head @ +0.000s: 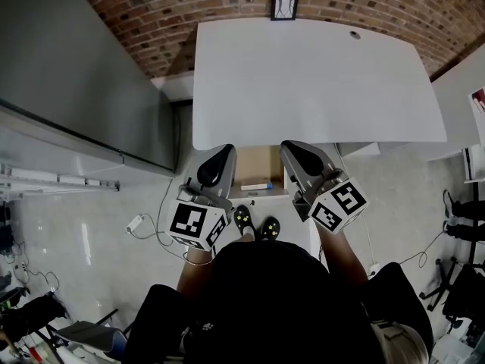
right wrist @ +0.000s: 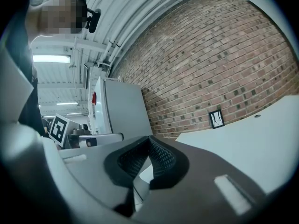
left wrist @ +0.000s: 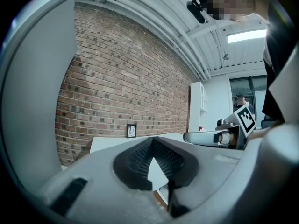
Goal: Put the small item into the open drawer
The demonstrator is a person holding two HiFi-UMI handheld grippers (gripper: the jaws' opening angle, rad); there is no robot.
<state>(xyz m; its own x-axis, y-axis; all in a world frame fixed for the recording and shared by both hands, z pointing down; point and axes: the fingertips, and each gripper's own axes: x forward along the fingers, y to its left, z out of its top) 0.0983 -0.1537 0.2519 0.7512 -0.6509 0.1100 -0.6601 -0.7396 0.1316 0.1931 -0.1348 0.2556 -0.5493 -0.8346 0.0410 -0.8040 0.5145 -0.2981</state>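
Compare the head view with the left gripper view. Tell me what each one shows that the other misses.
Only the head view: what looks like the open drawer below the table edge, the person's shoes, and a floor cable. Only the left gripper view: the ceiling light, a person in the background, and the left gripper with pads together, nothing between. Both: brick wall, framed picture, white table, right gripper.
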